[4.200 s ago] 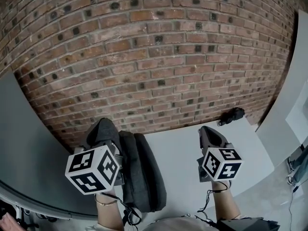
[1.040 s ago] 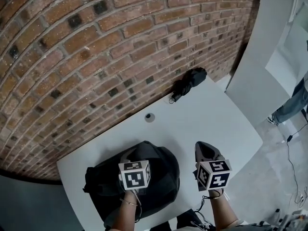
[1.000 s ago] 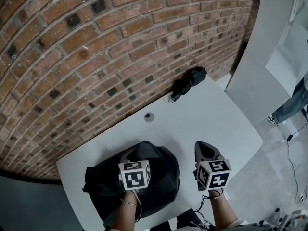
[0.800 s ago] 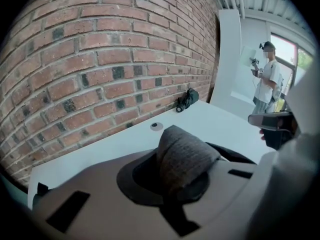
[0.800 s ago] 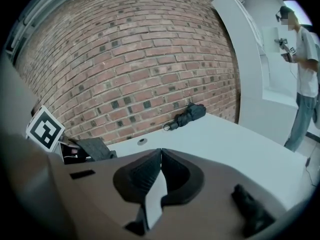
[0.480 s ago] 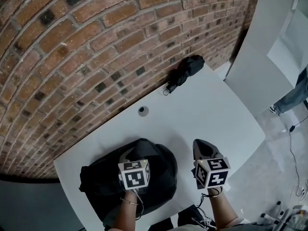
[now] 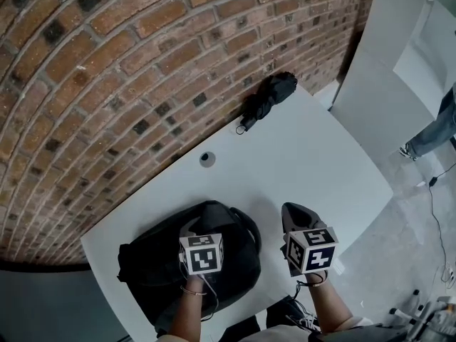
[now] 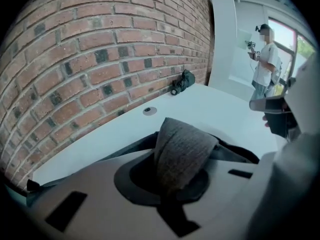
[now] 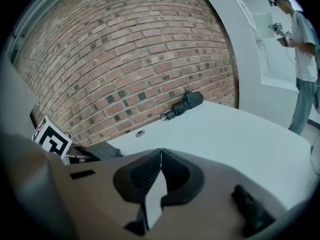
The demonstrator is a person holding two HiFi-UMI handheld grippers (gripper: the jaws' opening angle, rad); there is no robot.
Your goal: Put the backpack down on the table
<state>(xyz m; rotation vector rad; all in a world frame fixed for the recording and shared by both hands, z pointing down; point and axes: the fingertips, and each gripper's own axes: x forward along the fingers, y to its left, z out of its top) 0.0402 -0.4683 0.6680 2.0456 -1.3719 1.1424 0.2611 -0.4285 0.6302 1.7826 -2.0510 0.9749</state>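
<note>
Black backpack (image 7: pixel 160 266) is lying on the white table (image 7: pixel 313 155), at its near left corner, bulk spreading left of the left gripper (image 7: pixel 191 228). Left gripper is clenching the backpack's grey woven carry handle (image 8: pixel 181 151); in the left gripper view the strap is rising in a loop out from between the closed jaws. Right gripper (image 9: pixel 161 154) is hovering just beside the backpack on its right, over bare tabletop, jaws pressed together at the tips and gripping nothing. Folded black umbrella (image 7: pixel 269 95) is lying at the far edge against the brick wall (image 7: pixel 107 63). Round grommet (image 7: pixel 207 159) is sitting in the tabletop between umbrella and backpack. A person (image 9: pixel 300 59) is standing off to the right, well apart from the table.
</note>
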